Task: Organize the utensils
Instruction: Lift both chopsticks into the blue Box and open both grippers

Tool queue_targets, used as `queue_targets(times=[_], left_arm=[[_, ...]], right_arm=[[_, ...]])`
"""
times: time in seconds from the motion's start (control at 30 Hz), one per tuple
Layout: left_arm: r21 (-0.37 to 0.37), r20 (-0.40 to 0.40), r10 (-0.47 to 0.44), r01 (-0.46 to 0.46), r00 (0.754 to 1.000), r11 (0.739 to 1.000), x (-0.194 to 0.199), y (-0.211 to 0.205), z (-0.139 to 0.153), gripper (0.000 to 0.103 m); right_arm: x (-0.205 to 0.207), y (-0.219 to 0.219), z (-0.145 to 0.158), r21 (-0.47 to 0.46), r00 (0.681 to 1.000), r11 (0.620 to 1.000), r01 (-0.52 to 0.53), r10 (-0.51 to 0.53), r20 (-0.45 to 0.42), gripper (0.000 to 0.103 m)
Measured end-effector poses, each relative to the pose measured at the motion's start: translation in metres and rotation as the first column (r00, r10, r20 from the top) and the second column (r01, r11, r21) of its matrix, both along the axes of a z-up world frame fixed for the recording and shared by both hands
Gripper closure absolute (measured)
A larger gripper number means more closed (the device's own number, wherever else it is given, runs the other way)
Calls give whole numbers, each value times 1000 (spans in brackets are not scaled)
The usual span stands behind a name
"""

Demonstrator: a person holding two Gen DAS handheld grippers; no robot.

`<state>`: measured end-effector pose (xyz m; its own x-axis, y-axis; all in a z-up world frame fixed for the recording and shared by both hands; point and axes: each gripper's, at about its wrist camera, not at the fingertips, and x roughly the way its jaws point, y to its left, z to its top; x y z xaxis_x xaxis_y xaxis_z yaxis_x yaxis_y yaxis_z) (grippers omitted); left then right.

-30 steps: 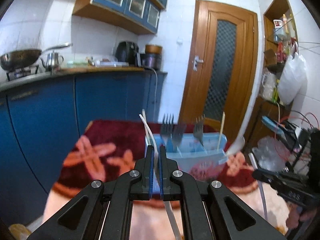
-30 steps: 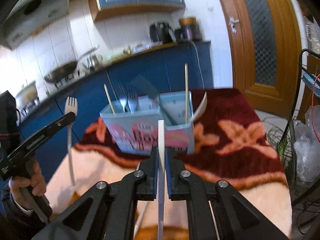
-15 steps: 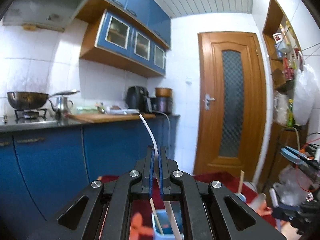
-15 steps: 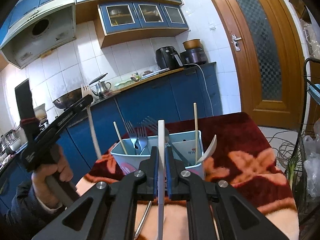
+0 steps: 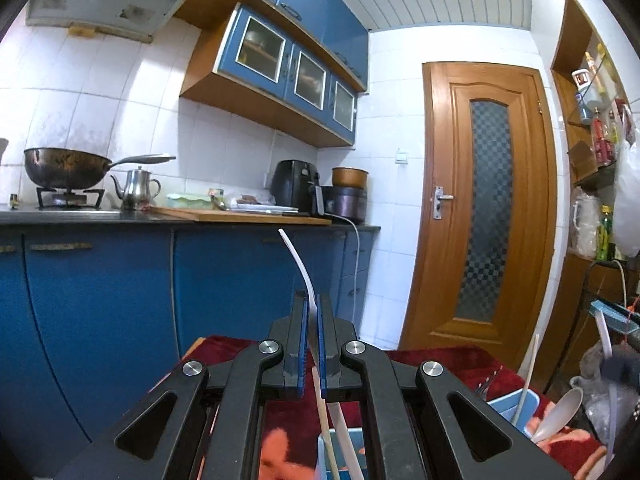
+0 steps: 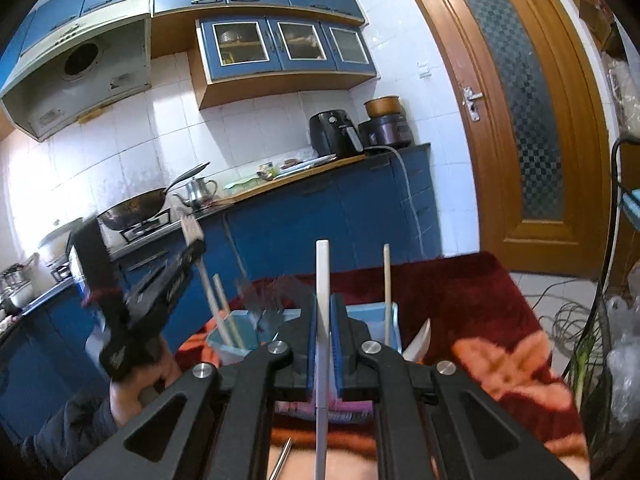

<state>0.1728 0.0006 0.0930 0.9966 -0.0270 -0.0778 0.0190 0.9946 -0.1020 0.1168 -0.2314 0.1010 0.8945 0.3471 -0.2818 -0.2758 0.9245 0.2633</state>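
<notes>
My left gripper point(image 5: 312, 304) is shut on a white plastic fork point(image 5: 298, 258), whose curved head sticks up above the fingertips; its handle hangs down over the light blue utensil box point(image 5: 516, 404). In the right wrist view the left gripper point(image 6: 192, 250) hovers tilted above the box's left end point(image 6: 236, 320). My right gripper point(image 6: 323, 306) is shut on a white flat-handled utensil point(image 6: 322, 276), held upright just in front of the box. Metal forks point(image 6: 268, 312), chopsticks point(image 6: 386, 280) and a white spoon point(image 6: 420, 340) stand in the box.
The box stands on a dark red floral cloth point(image 6: 460, 296). A metal utensil point(image 6: 282, 458) lies on the cloth near me. Blue kitchen cabinets point(image 5: 100, 288) with a wok point(image 5: 66, 168) and kettle stand behind. A wooden door point(image 5: 486, 208) and cluttered shelves are at the right.
Both grippers have tilted upward, so the box has dropped low in view. The left gripper with its fork has moved from left of the box to above its left end.
</notes>
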Motion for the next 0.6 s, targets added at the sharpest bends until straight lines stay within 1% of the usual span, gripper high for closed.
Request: queue_targets(times=[0.1,0.17,0.27,0.37,0.47,0.6], left_arm=[[19,0,-3,3,1000,1000,-1,-2,-5,99],[19,-5,-14,14,1000,1000,-1,-3,-7,99],[20,-8,-14,14,1000,1000,-1,-1,-11,99],[20,-16,-19,19,1000,1000,-1,0,-15,99],[25,-33,-26,26,999,999,1,0,-19,99],[40,-32,-30,31,999,999,1,-2,-20,99]], right_arm=[[16,7,7,-7,999,999,35,-35,40,94],[26,12,9,-24,994,997,76,-74,81,94],[39,16,9,-33,985,991,130,-125,121,94],[50,17,9,-24,972,983,181,-175,159,94],[58,16,6,-21,951,969,247,-238,199,94],[66,15,-2,-31,938,961,275,-261,230,94]])
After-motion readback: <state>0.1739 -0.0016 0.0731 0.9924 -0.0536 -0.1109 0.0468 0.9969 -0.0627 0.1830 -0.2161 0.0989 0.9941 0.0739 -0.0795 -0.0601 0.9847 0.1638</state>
